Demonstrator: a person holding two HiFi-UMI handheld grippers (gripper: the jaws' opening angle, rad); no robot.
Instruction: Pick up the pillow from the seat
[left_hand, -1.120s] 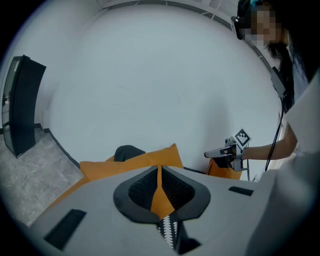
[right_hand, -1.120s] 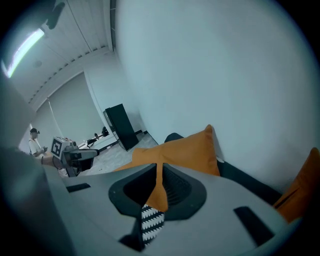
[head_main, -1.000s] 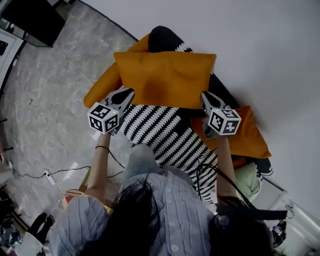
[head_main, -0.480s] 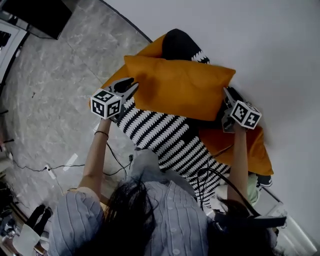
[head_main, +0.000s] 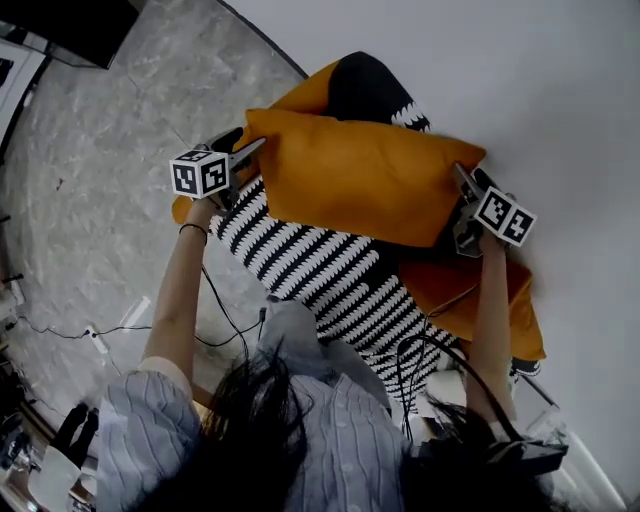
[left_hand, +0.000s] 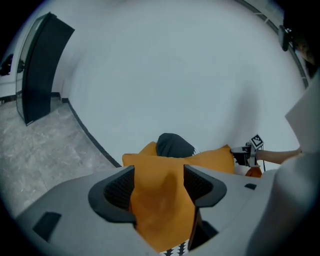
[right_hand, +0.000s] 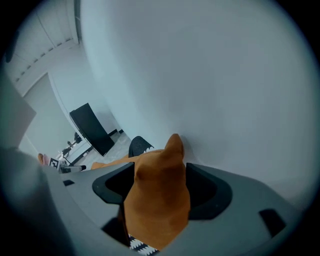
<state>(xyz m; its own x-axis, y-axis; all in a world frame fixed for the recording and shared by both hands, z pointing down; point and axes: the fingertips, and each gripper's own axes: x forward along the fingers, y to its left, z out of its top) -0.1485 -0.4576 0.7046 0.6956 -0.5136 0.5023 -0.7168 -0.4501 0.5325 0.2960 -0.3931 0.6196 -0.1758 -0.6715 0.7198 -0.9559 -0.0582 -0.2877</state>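
The orange pillow lies across the back of the seat against the white wall, over the black-and-white striped cover. My left gripper is at its left corner and my right gripper at its right corner. In the left gripper view the jaws of the left gripper are opening, with the pillow corner loose between them. In the right gripper view the right gripper is opening as well, and the other pillow corner sticks up between its jaws.
A dark round cushion stands behind the pillow. A second orange cushion lies on the seat's right end. The white wall is close behind. Marble floor with a cable lies to the left, with a dark cabinet beyond it.
Both grippers moved farther apart and toward the wall with the pillow, which now sits higher against the seat back and tilts down to the right.
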